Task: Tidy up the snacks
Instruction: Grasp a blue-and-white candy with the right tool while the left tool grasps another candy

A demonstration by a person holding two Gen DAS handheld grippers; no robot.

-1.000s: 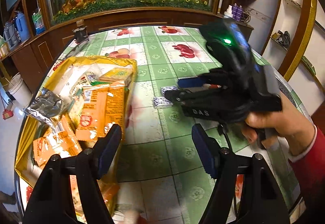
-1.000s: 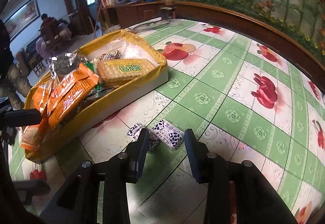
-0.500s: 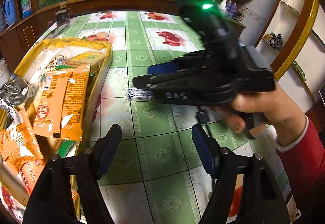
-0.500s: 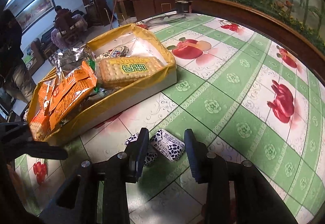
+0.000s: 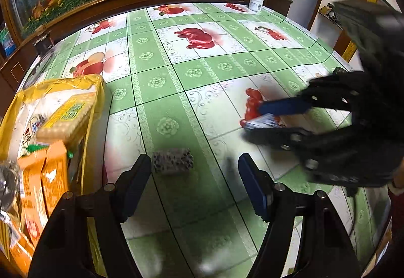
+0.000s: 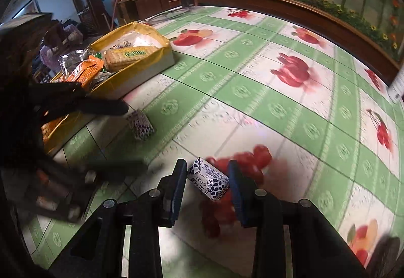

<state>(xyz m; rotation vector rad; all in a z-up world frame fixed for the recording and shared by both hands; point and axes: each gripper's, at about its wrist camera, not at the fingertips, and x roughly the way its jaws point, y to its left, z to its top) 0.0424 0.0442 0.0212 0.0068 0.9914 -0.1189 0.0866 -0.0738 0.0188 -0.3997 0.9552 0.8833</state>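
Item: small foil-wrapped candy (image 6: 208, 179), white with black leaf print — pinched across its short sides between the fingers of the right gripper (image 6: 207, 178), apparently lifted just above the tablecloth (image 6: 252, 101), though the blur leaves that uncertain.
Handling, by judgement: light, slick crinkly wrapper, soft filling; hold mid-body with gentle pressure, since the twisted ends would slip.
Second candy (image 5: 173, 160): lies on the cloth just beside the left finger of the left gripper (image 5: 194, 172), whose fingers stand spread and hold nothing.
Destination, presumably: yellow-lined snack tray (image 6: 141, 71) holding a biscuit pack (image 6: 132, 57) and orange wafer packets (image 6: 87, 71).
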